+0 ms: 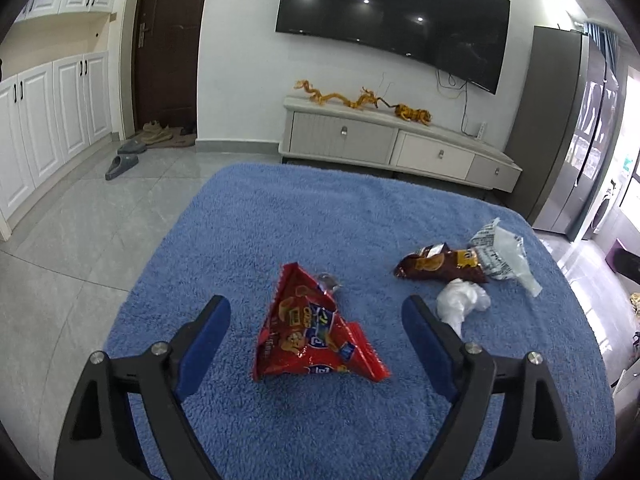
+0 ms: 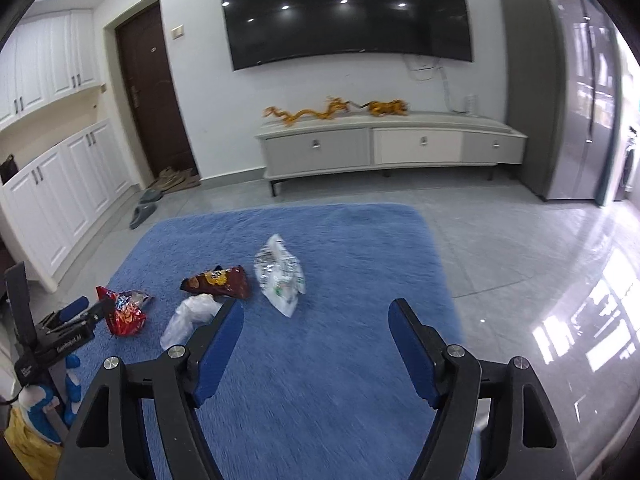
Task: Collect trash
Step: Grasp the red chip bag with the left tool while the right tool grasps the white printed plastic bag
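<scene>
Left gripper (image 1: pixel 316 312): jaws wide apart, holding nothing; the blue pads flank the crumpled red foil snack wrapper (image 1: pixel 312 340) without touching it.
Right gripper (image 2: pixel 316 320): jaws equally wide, empty, poised over a bare stretch of the cloth, well apart from the litter.
Red wrapper: lies peaked on the cloth, directly between the left jaws.
Step in hand (judgement): approach to the first pick; no item is yet secured.
Next move (judgement): bring the left gripper lower and forward, then close on the wrapper's raised fold; thin foil may slip or crumple flat.
Other trash: a crumpled white tissue wad (image 1: pixel 460 304), a dark brown chip bag (image 1: pixel 440 266) and a clear printed plastic bag (image 1: pixel 504 256) lie clustered near one another, beyond and to the right of the red wrapper.
Collection bin: none visible in either view.
Surface: counter covered by a fluffy blue towel cloth (image 1: pixel 320 220); the pile may snag light wrappers.
Room: glossy grey tiled floor (image 2: pixel 520 248), a low white TV cabinet (image 2: pixel 392 144), a large dark wall-mounted television (image 2: pixel 344 12), a brown entrance door (image 1: pixel 168 40).
</scene>
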A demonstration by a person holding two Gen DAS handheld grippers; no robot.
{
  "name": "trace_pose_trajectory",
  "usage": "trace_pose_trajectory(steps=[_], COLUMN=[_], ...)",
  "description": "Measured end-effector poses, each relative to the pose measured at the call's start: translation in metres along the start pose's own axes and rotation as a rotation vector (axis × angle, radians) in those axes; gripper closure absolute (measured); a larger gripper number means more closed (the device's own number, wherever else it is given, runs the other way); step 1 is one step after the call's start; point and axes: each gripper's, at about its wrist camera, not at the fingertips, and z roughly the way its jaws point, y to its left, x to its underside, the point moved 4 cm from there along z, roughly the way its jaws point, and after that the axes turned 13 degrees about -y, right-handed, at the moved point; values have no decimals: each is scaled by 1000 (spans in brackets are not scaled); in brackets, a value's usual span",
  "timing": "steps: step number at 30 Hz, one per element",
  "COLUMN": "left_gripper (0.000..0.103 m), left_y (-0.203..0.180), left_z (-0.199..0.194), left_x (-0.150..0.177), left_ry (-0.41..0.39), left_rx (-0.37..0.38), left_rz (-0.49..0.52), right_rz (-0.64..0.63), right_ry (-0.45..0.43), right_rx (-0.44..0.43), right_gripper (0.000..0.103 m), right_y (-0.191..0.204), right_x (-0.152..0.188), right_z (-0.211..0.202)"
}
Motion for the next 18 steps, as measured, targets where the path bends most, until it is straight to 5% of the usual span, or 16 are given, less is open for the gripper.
trace_pose_trajectory(steps=[7, 14, 18], left_gripper=[16, 16, 26], left_y=[14, 20, 12], left_z=[21, 30, 28], left_x=[11, 21, 20], left_ry=[69, 144, 133], left_rx=[23, 52, 66], left_rz=[-90, -143, -108], right_rz=[38, 46, 74], right_ry=[48, 128, 152], right_rx=[-79, -94, -103], right_gripper=[30, 31, 53], right_y=[5, 10, 5], right_x=[6, 28, 33], right_z=[99, 150, 153])
